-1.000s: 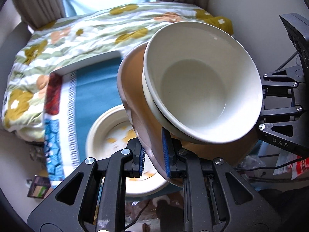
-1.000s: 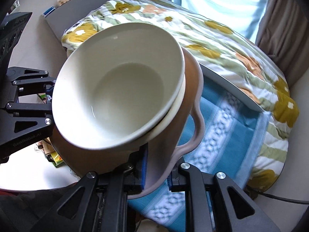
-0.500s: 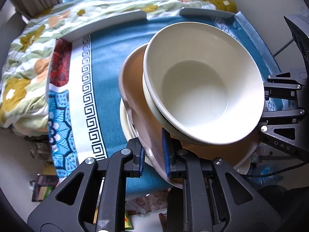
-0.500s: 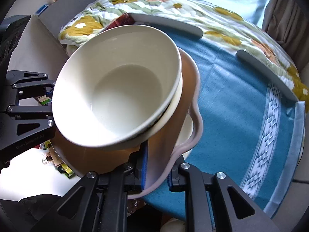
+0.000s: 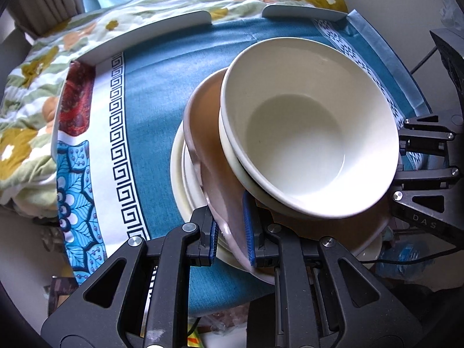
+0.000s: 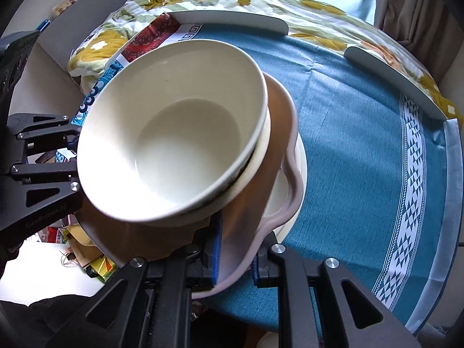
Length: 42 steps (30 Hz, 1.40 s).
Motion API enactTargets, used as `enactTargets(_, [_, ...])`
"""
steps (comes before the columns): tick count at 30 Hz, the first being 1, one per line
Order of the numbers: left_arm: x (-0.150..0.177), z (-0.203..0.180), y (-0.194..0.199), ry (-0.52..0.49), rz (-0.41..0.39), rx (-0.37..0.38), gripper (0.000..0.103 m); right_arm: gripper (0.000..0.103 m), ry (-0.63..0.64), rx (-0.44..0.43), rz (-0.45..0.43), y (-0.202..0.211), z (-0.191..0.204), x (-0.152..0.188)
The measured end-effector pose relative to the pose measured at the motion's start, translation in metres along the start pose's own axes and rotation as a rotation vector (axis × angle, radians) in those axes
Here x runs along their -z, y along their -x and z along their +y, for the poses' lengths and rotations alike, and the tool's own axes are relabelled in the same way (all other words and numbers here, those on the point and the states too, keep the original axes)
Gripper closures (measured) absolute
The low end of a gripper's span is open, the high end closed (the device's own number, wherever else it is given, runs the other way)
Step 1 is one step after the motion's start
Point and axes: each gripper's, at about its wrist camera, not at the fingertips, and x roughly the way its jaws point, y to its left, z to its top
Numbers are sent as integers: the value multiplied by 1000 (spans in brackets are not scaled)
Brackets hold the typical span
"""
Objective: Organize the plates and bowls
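Observation:
A brown wavy-rimmed plate (image 5: 208, 133) carries two stacked cream bowls (image 5: 307, 145). My left gripper (image 5: 230, 242) is shut on the plate's near rim. My right gripper (image 6: 235, 256) is shut on the opposite rim (image 6: 278, 211), with the bowls (image 6: 179, 150) above it. The stack hangs just over a cream plate (image 5: 181, 174) lying on the blue tablecloth (image 5: 156, 98); the cream plate also shows in the right wrist view (image 6: 297, 156). Whether the brown plate touches it is hidden.
The round table has raised grey edge rails (image 5: 150, 33) at the back (image 6: 391, 72). A flowered quilt (image 5: 32, 66) lies behind it. Clutter sits on the floor below the table's near edge (image 6: 87, 258).
Both grippers have carried the plate and bowls forward over the table and down toward the cream plate, which is now mostly covered by the stack.

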Motion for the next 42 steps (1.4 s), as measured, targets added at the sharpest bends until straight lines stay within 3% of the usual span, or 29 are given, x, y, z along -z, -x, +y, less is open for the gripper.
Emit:
enactTargets(9, [1, -5, 1, -19, 0, -26, 89, 87, -29, 6, 9, 1, -2, 1])
enactTargets(27, [-4, -15, 3, -123, 114, -16, 82, 87, -104, -7, 30, 14, -10, -1])
enactTargets(32, [-8, -20, 17, -168, 111, -75, 72, 87, -102, 4, 27, 23, -10, -1])
enactTargets(37, [-4, -16, 35, -130, 87, -82, 53, 86, -106, 11, 25, 34, -10, 0])
enactTargets(42, [7, -21, 62, -78, 66, -92, 53, 86, -110, 9, 6, 60, -12, 8])
